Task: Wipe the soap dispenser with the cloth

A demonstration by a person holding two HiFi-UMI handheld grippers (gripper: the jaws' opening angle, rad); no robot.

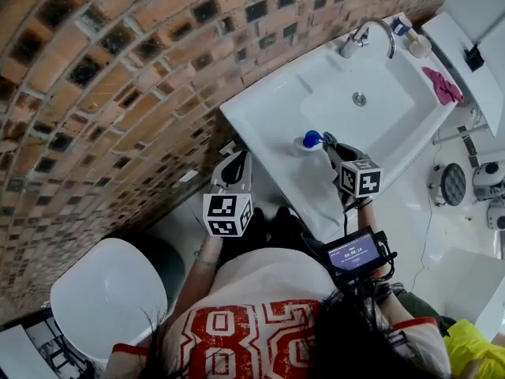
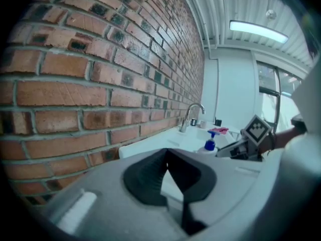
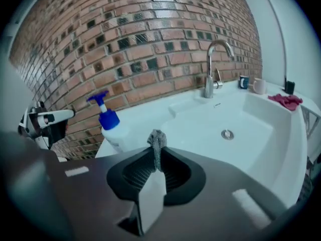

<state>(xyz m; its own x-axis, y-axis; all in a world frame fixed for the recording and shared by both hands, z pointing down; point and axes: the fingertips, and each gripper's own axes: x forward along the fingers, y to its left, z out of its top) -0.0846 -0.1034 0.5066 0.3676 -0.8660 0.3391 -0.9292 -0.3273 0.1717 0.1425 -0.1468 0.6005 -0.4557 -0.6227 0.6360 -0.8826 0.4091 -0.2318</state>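
The soap dispenser (image 1: pixel 306 141), a white bottle with a blue pump, stands on the near left rim of the white sink (image 1: pixel 276 101). In the right gripper view the dispenser (image 3: pixel 109 128) is just left of and beyond my right gripper (image 3: pixel 157 150), which is shut on a small grey cloth (image 3: pixel 157 139). From the head view my right gripper (image 1: pixel 327 142) sits right beside the bottle. My left gripper (image 1: pixel 233 166) hangs off the sink's left corner by the brick wall, its jaws (image 2: pixel 168 157) meeting at the tips with nothing between them.
A chrome faucet (image 1: pixel 372 33) and small cups (image 1: pixel 417 43) stand at the sink's back. A pink cloth (image 1: pixel 443 85) lies on the sink's right rim. A brick wall (image 1: pixel 118 77) runs along the left. A white toilet lid (image 1: pixel 106 298) is below left.
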